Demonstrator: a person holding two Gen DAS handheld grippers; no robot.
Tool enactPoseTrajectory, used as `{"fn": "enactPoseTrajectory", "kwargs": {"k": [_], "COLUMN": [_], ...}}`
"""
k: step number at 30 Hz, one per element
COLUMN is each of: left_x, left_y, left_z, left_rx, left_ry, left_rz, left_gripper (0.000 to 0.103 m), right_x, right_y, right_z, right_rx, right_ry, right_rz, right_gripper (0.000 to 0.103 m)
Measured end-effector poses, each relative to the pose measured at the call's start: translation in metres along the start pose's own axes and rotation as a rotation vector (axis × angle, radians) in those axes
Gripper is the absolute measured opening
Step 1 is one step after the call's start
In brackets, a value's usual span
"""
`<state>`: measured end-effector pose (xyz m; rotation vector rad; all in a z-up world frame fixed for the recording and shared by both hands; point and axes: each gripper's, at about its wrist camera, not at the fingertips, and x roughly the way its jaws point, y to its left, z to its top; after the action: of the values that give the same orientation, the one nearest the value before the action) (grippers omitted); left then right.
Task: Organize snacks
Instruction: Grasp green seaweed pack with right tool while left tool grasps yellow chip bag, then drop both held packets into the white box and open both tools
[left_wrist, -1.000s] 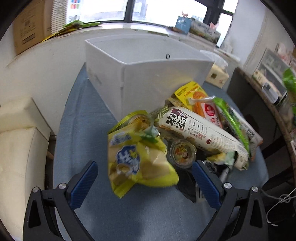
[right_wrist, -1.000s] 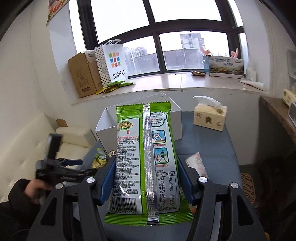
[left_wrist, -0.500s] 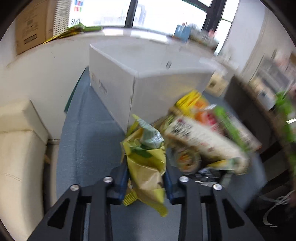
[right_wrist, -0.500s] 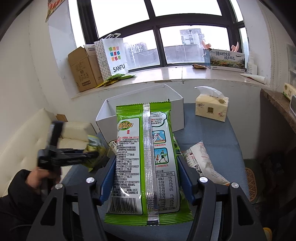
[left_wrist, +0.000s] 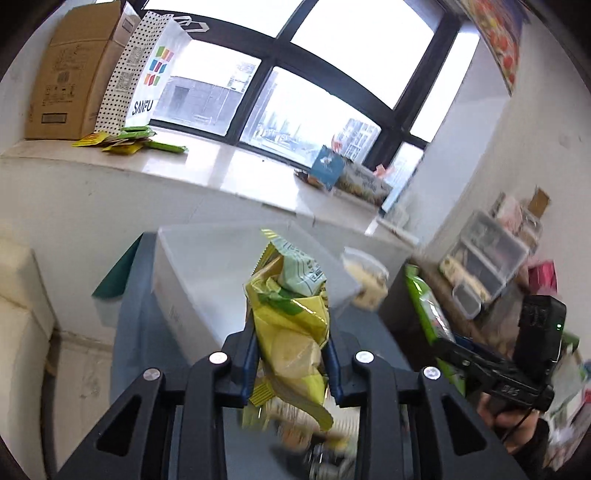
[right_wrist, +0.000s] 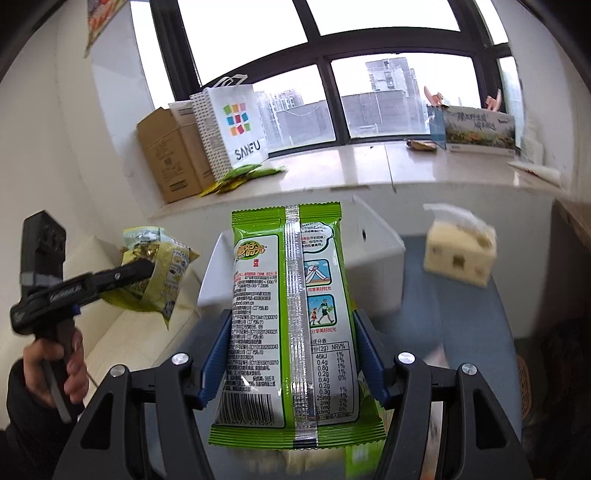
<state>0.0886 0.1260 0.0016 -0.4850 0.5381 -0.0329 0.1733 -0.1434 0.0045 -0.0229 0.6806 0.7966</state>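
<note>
My left gripper is shut on a crumpled yellow snack bag and holds it in the air, in front of the white box on the blue table. The same bag shows at the left of the right wrist view, left of the box. My right gripper is shut on a green and white snack packet, held upright above the table, near the box's front wall. That packet also shows edge-on at the right of the left wrist view.
A tissue box stands on the blue table right of the white box. A cream sofa is at the left. The window sill holds a cardboard box, a SANFU bag and loose packets. Blurred snacks lie below my left gripper.
My left gripper closed on the yellow bag and lifted it off the pile toward the box. My right gripper kept hold of the green packet and moved nearer the box.
</note>
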Motion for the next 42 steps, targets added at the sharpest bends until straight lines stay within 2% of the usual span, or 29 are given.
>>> {"fn": "enactPoseTrajectory", "kwargs": {"k": [3,7,11,12,13,14,15,17,20,23,27,33,36,40,42], "left_x": [0.032,0.074,0.107,0.114,0.119,0.124,0.126,0.124,0.119,0.105,0.079,0.032,0.018,-0.003,-0.007], "left_y": [0.005,0.013,0.028,0.032,0.035,0.039,0.042,0.049,0.057,0.051,0.035,0.002,-0.024,-0.046,-0.058], "left_z": [0.028,0.051,0.057,0.058,0.058,0.059,0.057,0.053,0.052,0.048,0.045,0.037,0.021,-0.013,-0.032], "left_rx": [-0.036,-0.019,-0.005,0.002,0.007,0.008,0.006,-0.02,-0.047,-0.011,0.045,0.118,0.214,0.235,0.27], "left_ry": [0.016,0.06,0.103,0.109,0.118,0.135,0.139,0.141,0.146,0.109,0.042,-0.07,-0.016,0.017,0.05], "left_rz": [0.003,0.067,0.117,0.152,0.184,0.216,0.23,0.229,0.239,0.248,0.273,0.208,0.175,0.083,0.062], "left_gripper": [0.033,0.034,0.037,0.052,0.084,0.101,0.103,0.103,0.103,0.103,0.103,0.103,0.103,0.103,0.103], "right_x": [0.044,0.106,0.154,0.164,0.172,0.178,0.183,0.185,0.174,0.154,0.117,0.051,0.025,-0.011,-0.028], "right_y": [-0.005,-0.015,-0.029,-0.034,-0.037,-0.041,-0.046,-0.054,-0.063,-0.064,-0.053,-0.02,-0.009,-0.002,-0.003], "right_z": [0.042,0.088,0.109,0.112,0.113,0.113,0.113,0.109,0.106,0.108,0.11,0.082,0.058,0.019,0.0], "right_rx": [-0.014,-0.039,-0.026,-0.014,-0.003,0.014,0.032,0.055,0.102,0.12,0.051,-0.075,-0.107,-0.134,-0.118], "right_ry": [0.042,0.109,0.182,0.2,0.218,0.229,0.236,0.22,0.163,0.099,0.01,-0.012,0.01,-0.01,-0.027], "right_rz": [-0.019,-0.059,-0.079,-0.067,-0.065,-0.072,-0.084,-0.1,-0.046,-0.009,-0.002,0.02,0.013,-0.016,0.006], "right_gripper": [0.067,0.067,0.07,0.075,0.088,0.096,0.103,0.103,0.103,0.103,0.103,0.103,0.103,0.103,0.103]}}
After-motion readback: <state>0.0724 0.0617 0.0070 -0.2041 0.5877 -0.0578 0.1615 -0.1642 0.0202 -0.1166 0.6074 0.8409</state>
